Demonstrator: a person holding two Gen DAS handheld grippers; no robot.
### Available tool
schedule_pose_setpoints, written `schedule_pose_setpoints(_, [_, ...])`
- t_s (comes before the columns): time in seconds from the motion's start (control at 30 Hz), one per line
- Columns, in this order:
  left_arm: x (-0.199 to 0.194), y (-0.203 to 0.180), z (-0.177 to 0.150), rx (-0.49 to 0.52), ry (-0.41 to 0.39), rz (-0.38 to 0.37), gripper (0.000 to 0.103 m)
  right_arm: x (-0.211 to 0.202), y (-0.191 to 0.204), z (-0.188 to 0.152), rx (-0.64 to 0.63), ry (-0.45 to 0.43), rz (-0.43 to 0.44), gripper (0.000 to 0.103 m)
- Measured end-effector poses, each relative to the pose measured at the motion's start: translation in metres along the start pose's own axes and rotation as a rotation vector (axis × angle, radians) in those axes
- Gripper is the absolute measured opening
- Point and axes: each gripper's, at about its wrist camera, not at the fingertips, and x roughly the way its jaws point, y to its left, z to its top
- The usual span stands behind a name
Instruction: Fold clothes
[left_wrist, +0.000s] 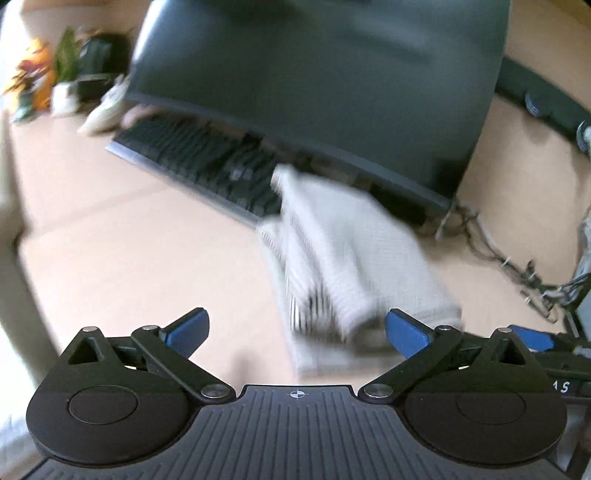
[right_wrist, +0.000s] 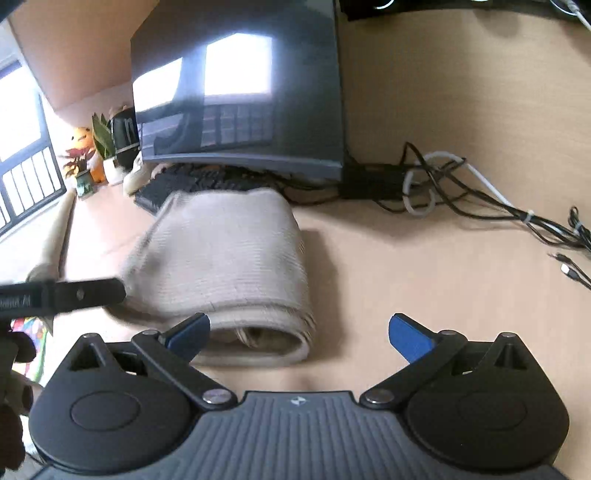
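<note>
A folded beige ribbed garment (right_wrist: 229, 258) lies on the wooden desk (right_wrist: 424, 288) in front of a monitor. In the left wrist view the garment (left_wrist: 340, 258) is blurred and looks pale grey, just ahead of the fingers. My left gripper (left_wrist: 295, 332) is open and empty, its right finger beside the garment's near end. My right gripper (right_wrist: 299, 334) is open and empty, with the garment's rolled near edge between and ahead of its fingers. Part of the left gripper (right_wrist: 74, 291) shows at the left of the right wrist view, touching the garment's left side.
A dark monitor (right_wrist: 240, 92) stands behind the garment with a black keyboard (left_wrist: 199, 162) under it. Tangled cables (right_wrist: 480, 199) lie at the right. Small plants and a toy (right_wrist: 88, 155) stand at the far left. A pale rod (right_wrist: 55, 236) lies along the left.
</note>
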Motion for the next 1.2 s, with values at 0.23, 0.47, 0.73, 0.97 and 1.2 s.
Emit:
schedule_pose_setpoints(0.23, [-0.005,-0.026,-0.030,0.036,0.047,0.098,0.103,-0.009,-0.004,-0.030,-0.111,0.032,-0.073,0.103])
schedule_pose_setpoints(0.47, [-0.007,-0.027,-0.042,-0.038,0.096,0.121,0.103,-0.004,-0.016,-0.030,-0.143,0.095,0.003,0.103])
schedule_pose_setpoints(0.73, [-0.018,-0.033,-0.043,-0.066,0.086,0.177,0.103,-0.006,-0.014,-0.028,-0.178,0.102,-0.015,0.103])
schedule_pose_setpoints(0.97, [-0.027,-0.042,-0.052,-0.068,0.106,0.216,0.103,-0.005,-0.015,-0.030,-0.178,0.101,-0.016,0.103])
schedule_pose_setpoints(1.2, [-0.028,-0.052,-0.062,-0.032,0.133,0.206,0.103,-0.004,-0.015,-0.031,-0.180,0.101,-0.016,0.103])
